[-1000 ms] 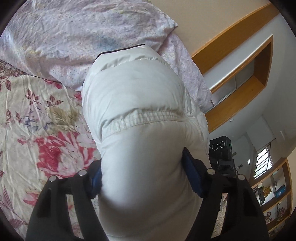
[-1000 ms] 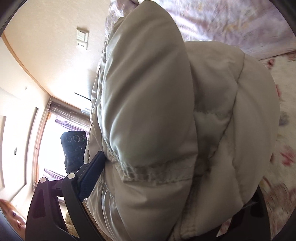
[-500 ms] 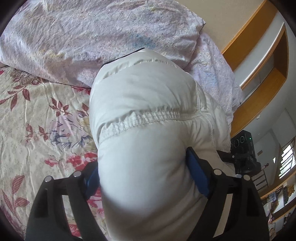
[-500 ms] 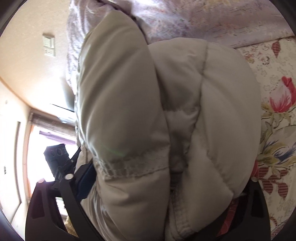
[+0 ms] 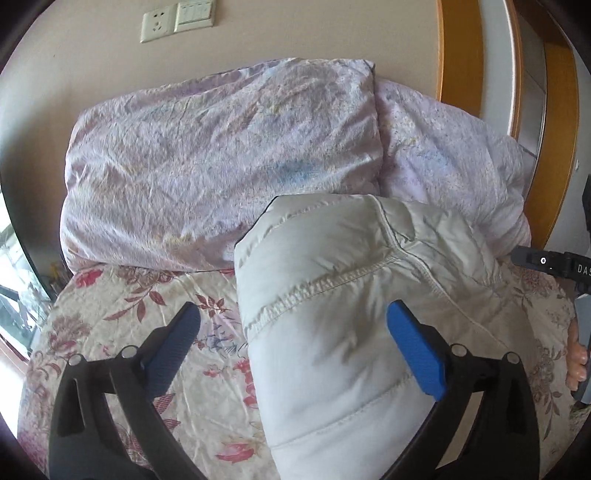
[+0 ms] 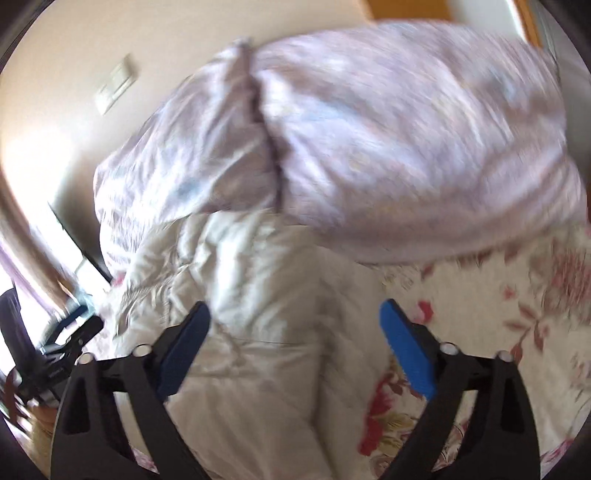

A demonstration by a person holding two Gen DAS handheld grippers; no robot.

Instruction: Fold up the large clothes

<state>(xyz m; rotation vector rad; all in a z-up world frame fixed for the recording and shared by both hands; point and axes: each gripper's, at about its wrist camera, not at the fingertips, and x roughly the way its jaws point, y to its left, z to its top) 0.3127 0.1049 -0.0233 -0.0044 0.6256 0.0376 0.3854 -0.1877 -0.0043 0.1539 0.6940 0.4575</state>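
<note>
we hold our left gripper spread wide above the white padded jacket, which lies bundled on the floral bedsheet just in front of the lilac pillows. its blue pads grip nothing. our right gripper is spread too, over the jacket's other side, though that view is blurred. a wall socket sits above the pillows.

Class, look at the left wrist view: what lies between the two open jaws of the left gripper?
In the left wrist view, the left gripper has floral bedsheet and the white puffer jacket between its jaws.
</note>
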